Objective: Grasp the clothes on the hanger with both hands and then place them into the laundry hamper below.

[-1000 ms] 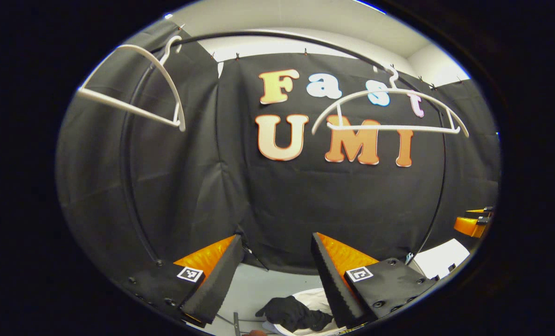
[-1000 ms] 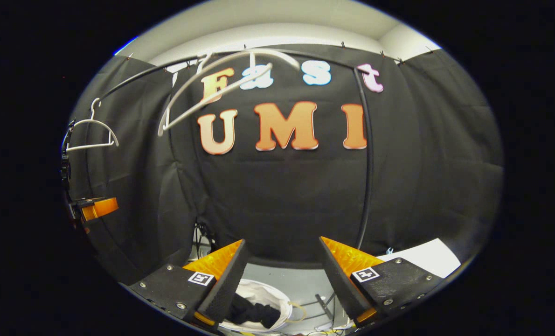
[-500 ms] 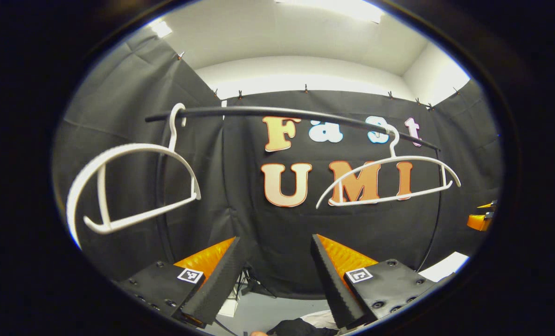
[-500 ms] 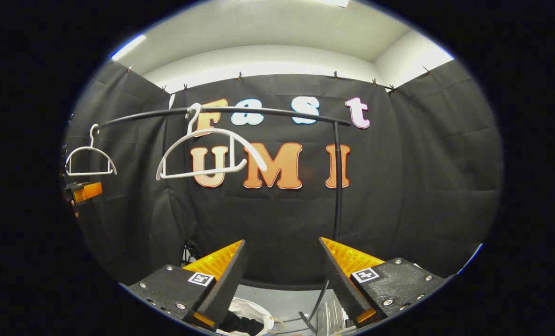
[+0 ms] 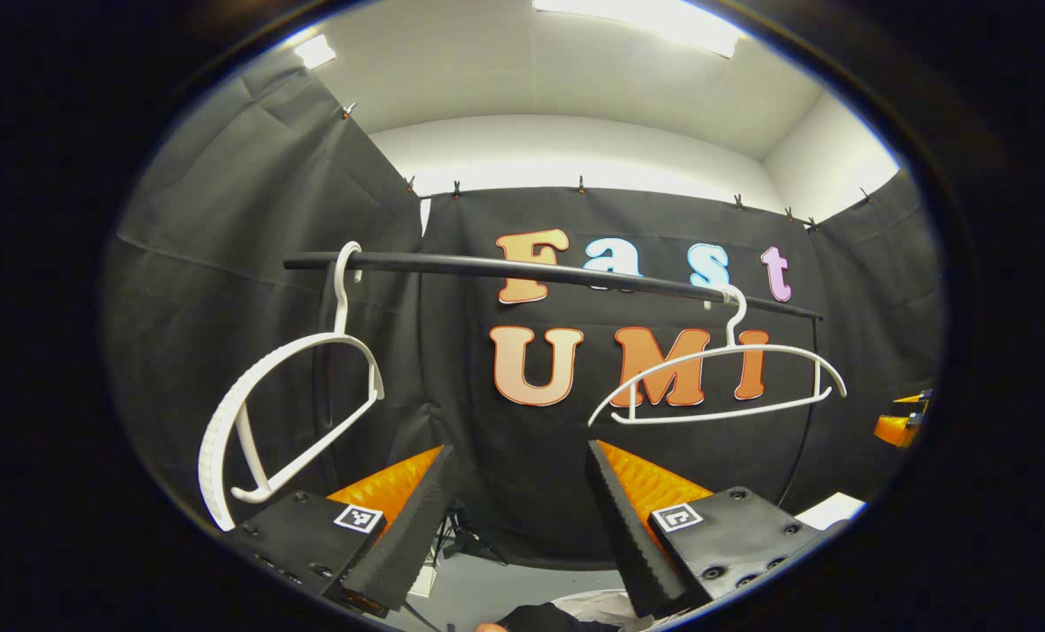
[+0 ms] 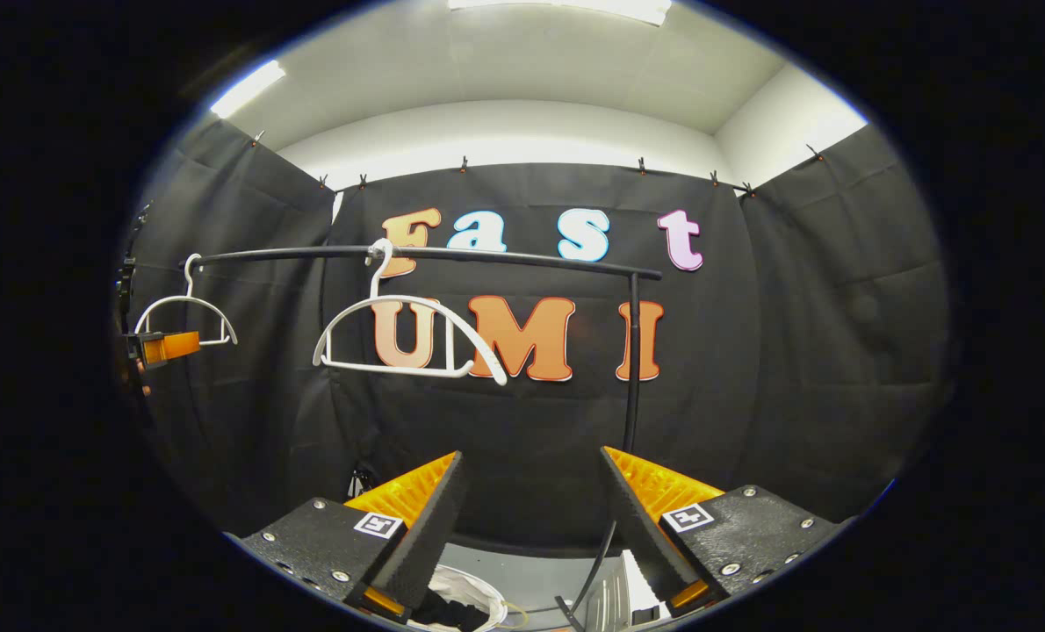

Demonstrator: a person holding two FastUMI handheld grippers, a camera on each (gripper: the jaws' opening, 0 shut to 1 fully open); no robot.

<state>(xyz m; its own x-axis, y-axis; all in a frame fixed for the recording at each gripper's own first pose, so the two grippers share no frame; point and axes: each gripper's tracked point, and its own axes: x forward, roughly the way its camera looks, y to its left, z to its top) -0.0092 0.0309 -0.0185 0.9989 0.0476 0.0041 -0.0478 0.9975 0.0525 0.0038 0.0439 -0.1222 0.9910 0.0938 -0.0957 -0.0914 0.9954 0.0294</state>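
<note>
Two bare white hangers hang on the black rail [image 5: 531,270]: one near the left end [image 5: 341,294], one toward the right [image 5: 733,350]. My left gripper [image 5: 514,527] is open below them, nothing between its fingers. Under it, a black garment [image 5: 549,619] lies against the white hamper [image 5: 597,602] at the bottom edge. In the right gripper view the same rail [image 6: 505,256] carries the nearer hanger [image 6: 399,301] and the farther hanger [image 6: 184,301]. My right gripper [image 6: 531,527] is open and holds nothing. The hamper's rim [image 6: 479,590] shows below it, with dark cloth inside.
The rail's upright post [image 6: 632,360] stands right of centre. The other gripper shows at the far right [image 5: 898,426] of the left gripper view and at the far left [image 6: 167,347] of the right gripper view. Black cloth walls close in behind and beside the rail.
Both views have swung upward: the rail and hangers sit lower in view now, and the hamper with the black garment has slid to the bottom edge. Both grippers stayed open.
</note>
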